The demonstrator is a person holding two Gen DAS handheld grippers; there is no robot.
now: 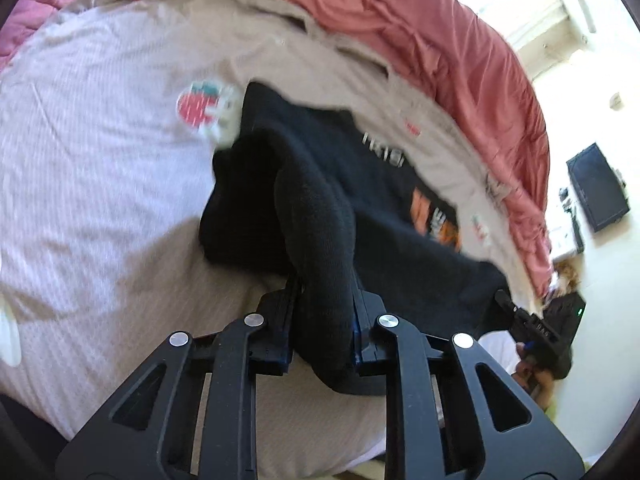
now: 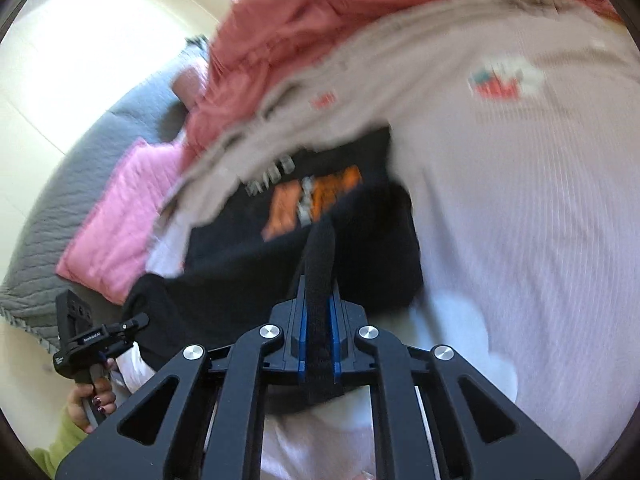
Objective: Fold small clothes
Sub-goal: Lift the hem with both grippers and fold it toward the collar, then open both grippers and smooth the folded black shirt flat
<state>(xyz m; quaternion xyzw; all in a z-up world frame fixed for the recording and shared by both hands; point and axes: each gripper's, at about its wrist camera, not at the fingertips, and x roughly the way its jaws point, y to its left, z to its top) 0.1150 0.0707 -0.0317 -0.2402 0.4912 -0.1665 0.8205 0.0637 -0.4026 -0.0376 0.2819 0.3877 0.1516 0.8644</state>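
Nearest in the left wrist view, the left gripper (image 1: 326, 316) is clamped on a thick bunched fold of a black shirt (image 1: 360, 200), the cloth filling the gap between its pads. In the right wrist view the right gripper (image 2: 320, 332) is closed almost completely on a thin edge of the same black shirt (image 2: 224, 264), a strip of fabric running up between the blue pads. Each gripper shows at the edge of the other's view, with a hand (image 2: 90, 400) on the left one's handle.

Beyond the grippers, the shirt lies on a pale striped bedsheet (image 1: 100, 160), its orange print (image 2: 312, 200) facing up, its near edge raised off the bed by both grips. Farther back lie a strawberry print on the sheet (image 1: 200, 106) and a rumpled red blanket (image 1: 420, 40); a pink pillow (image 2: 128, 208) shows in the right view.

The fold looks only begun: both corners are gripped, but the shirt is mostly spread out, so carrying the near edge over, laying it down and smoothing appear left to do
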